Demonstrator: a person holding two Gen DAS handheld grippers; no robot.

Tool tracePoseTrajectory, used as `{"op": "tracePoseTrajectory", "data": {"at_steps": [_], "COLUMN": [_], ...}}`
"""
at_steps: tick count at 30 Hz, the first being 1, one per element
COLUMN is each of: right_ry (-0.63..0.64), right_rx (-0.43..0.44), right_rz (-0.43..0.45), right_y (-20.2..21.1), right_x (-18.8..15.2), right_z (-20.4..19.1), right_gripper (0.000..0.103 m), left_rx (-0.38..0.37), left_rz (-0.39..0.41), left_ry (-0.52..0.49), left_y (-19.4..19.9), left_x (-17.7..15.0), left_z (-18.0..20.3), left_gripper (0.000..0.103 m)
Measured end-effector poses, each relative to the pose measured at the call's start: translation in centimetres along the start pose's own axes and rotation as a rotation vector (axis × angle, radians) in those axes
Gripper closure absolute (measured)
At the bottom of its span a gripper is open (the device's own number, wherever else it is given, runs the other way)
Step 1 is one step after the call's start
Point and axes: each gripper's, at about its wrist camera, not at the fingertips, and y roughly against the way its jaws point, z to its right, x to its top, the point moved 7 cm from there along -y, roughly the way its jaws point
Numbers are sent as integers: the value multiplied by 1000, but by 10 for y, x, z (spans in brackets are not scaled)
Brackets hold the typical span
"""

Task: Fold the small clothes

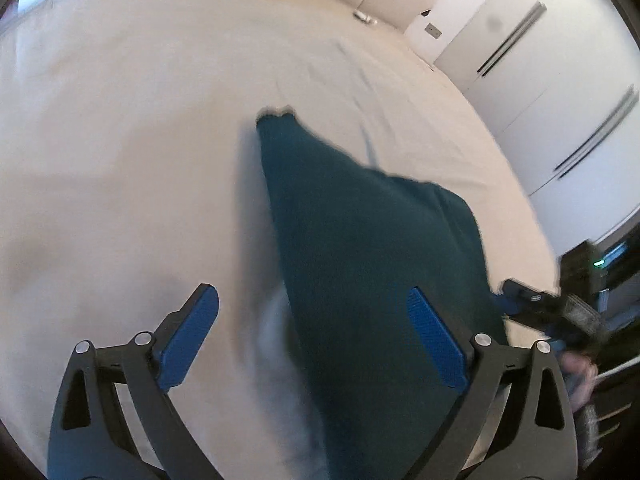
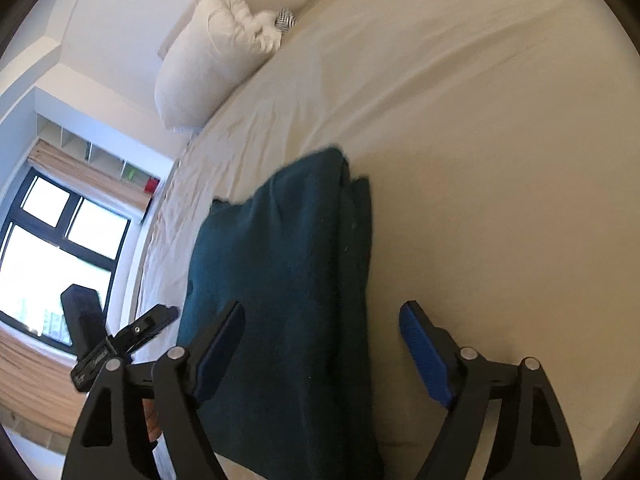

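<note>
A dark teal garment (image 1: pixel 360 248) lies folded lengthwise on the cream bed sheet (image 1: pixel 120 140). My left gripper (image 1: pixel 314 312) is open above its near end, with the cloth under the right finger. In the right wrist view the teal garment (image 2: pixel 288 280) runs away from me as a long strip. My right gripper (image 2: pixel 322 328) is open over its near end and holds nothing. The right gripper (image 1: pixel 536 308) shows at the garment's right edge in the left wrist view; the left gripper (image 2: pixel 132 332) shows at left in the right wrist view.
White pillows (image 2: pixel 208 64) lie at the head of the bed. White wardrobe doors (image 1: pixel 540 80) stand beyond the bed's right side. A window (image 2: pixel 52 248) is to the left. The sheet around the garment is wrinkled near the window side.
</note>
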Motion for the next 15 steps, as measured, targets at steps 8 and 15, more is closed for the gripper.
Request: {"op": "tracePoseTrajectory", "data": {"at_steps": [8, 15], "right_ry": [-8, 63], "right_rx": [-24, -143], "right_rz": [-63, -23], "right_y": [-25, -15], "right_x": [-2, -7], "right_z": [-1, -25], "right_gripper": [60, 78], "left_rx": [-142, -106], "left_rz": [-161, -169], "left_ry": [65, 13], "left_y": [-38, -31], "left_x": [-25, -19], "left_z": [17, 30], "left_gripper": [41, 63]}}
